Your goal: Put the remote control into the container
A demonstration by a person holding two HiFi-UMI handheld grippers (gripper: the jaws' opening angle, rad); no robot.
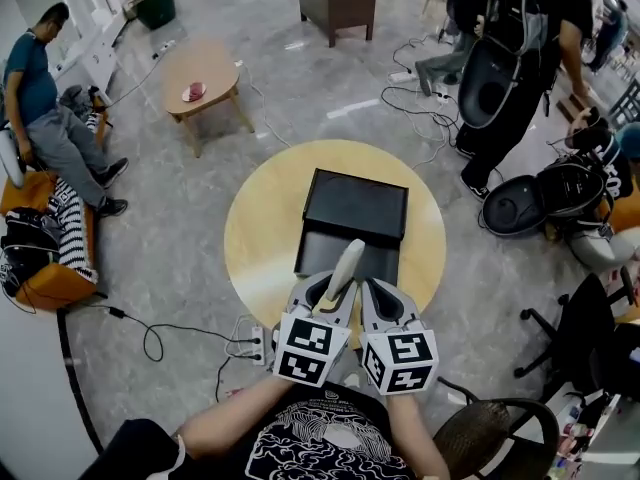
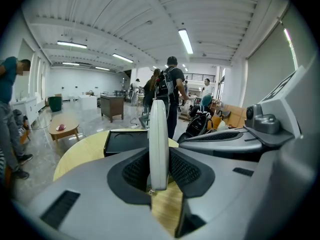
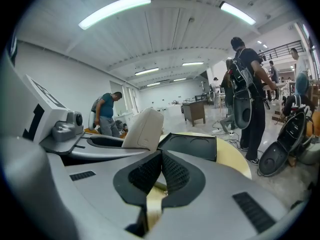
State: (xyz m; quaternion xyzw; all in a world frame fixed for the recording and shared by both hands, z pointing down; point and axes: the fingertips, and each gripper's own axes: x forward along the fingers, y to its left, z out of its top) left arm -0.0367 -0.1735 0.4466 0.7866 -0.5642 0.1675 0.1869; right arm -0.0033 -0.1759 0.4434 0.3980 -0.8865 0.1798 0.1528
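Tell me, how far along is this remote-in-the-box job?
Done: the remote control is picked up and clamped upright in the left hand-held gripper. In hand: it sits above the round table, just short of the open black container. Left: carry it over, lower it in, release. The right hand-held gripper is shut and empty.

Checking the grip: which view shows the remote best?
The left gripper view: the remote stands edge-on, clamped between the jaws of the left gripper. The head view shows it from above; the right gripper view shows only its broad side, not the grip.
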